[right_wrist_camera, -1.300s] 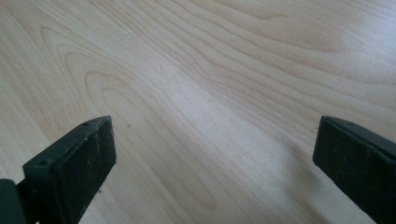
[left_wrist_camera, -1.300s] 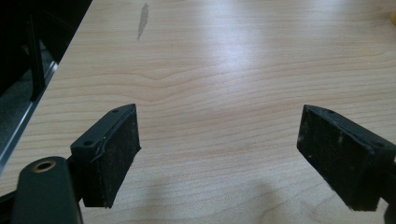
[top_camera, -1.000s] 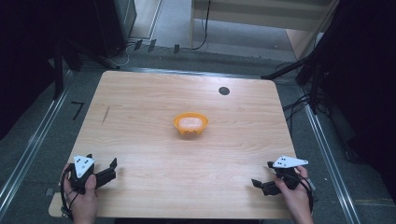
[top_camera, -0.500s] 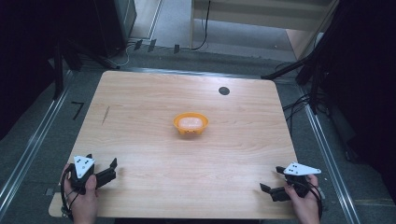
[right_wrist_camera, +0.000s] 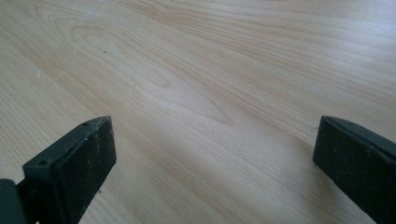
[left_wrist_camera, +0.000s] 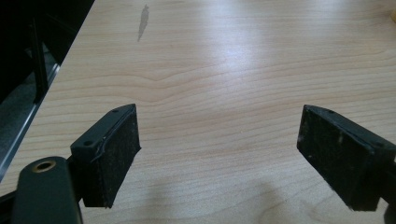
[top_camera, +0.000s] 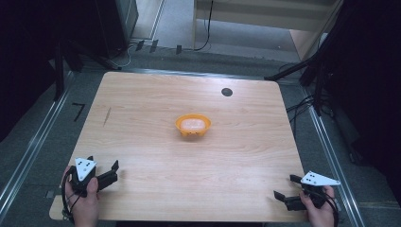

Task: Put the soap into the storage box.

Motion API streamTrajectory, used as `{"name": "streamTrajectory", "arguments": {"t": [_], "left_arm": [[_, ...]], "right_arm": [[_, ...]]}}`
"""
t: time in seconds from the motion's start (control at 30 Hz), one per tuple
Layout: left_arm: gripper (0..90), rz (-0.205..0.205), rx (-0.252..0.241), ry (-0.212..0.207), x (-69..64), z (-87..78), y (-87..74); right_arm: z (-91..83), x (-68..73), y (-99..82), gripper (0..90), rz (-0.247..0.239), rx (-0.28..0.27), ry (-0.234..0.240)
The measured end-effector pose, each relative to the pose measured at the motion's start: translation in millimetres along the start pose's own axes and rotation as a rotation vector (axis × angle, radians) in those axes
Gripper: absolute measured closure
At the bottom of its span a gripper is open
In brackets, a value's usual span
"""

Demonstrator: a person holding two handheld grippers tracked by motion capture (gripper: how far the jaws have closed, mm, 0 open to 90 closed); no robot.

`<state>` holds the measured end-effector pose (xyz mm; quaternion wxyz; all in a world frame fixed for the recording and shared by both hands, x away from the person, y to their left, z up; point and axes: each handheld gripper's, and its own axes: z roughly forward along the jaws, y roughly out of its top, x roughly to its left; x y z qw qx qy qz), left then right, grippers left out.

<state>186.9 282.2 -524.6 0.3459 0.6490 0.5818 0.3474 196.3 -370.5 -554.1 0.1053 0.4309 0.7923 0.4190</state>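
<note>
Still, both grippers, left and right, gape wide and empty, well apart from the bowl; a hasty reach could knock it over.

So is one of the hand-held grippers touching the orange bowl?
No, the orange bowl sits alone mid-table, while the left hand-held gripper and right hand-held gripper are at the near edge.
</note>
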Motion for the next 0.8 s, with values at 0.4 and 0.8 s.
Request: {"name": "streamTrajectory", "arguments": {"t": [0.4,0.8], "left_arm": [[13.8,-0.002,0.000,-0.001,0.3,0.0,0.0],[13.8,-0.006,0.007,0.001,0.0,0.9,0.3]], "right_arm": [[-12.9,-7.0,-9.5,0.0,0.025,-0.052,-0.043],[-13.1,-5.5,-10.3,0.0,0.026,-0.077,-0.038]]}}
